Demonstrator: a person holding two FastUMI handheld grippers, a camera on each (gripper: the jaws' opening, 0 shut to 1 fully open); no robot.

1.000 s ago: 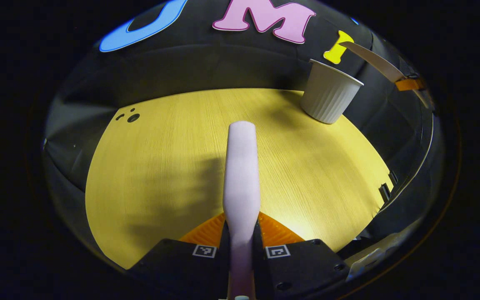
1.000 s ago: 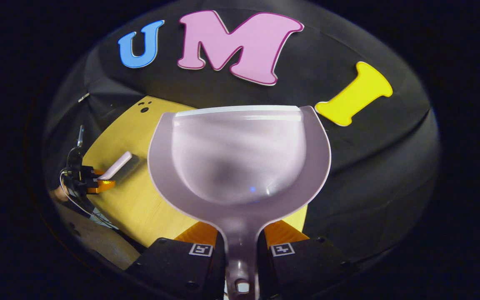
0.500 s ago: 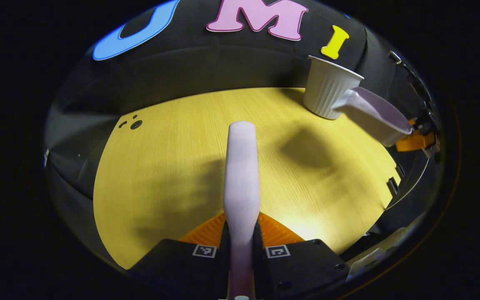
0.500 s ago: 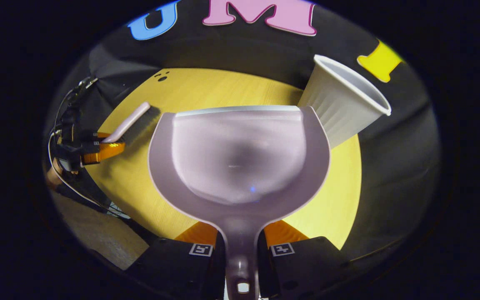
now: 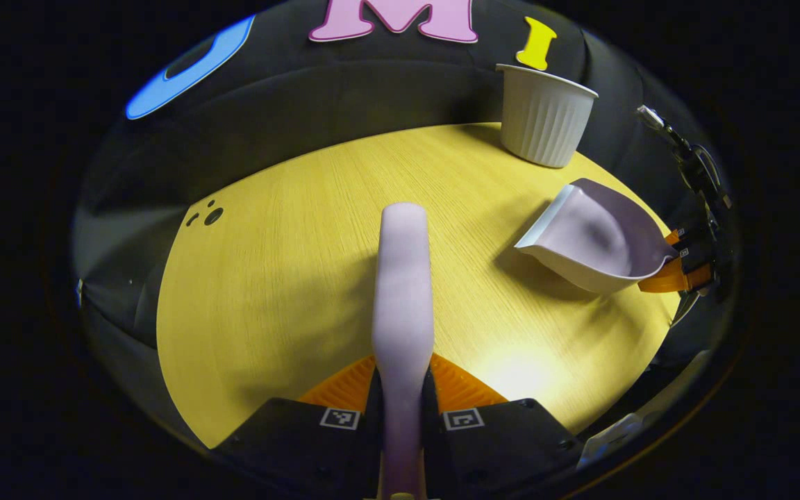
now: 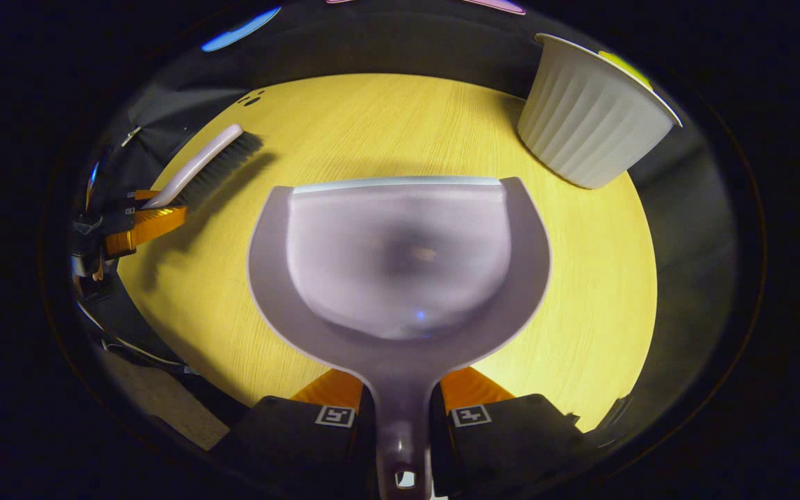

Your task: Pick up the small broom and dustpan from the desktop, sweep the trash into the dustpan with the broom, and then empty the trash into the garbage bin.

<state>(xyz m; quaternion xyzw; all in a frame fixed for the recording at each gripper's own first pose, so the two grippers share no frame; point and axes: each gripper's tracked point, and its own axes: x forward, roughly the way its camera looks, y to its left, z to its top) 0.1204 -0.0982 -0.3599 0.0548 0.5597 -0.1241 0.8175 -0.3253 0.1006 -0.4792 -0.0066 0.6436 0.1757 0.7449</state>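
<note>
My left gripper (image 5: 402, 389) is shut on the handle of the small pale lilac broom (image 5: 403, 292), which points forward over the yellow desktop (image 5: 289, 264). From the right gripper view the broom (image 6: 198, 167) shows its dark bristles at the far left, just above the desktop. The right gripper (image 6: 401, 399) is shut on the handle of the lilac dustpan (image 6: 400, 257), held low over the desktop; its pan looks empty. The dustpan (image 5: 594, 239) sits to the right in the left gripper view. A white ribbed garbage bin (image 6: 591, 121) stands at the table's far right corner, beyond the dustpan.
The garbage bin (image 5: 544, 114) stands upright at the back edge in the left gripper view. Small dark holes (image 5: 209, 214) mark the desktop's far left. Black cloth surrounds the table edges. A cable (image 5: 685, 149) hangs beside the far gripper on the right.
The dustpan has tilted down and dropped from high in front of the wall to low over the desktop, near the bin. The broom stays held and has barely shifted.
</note>
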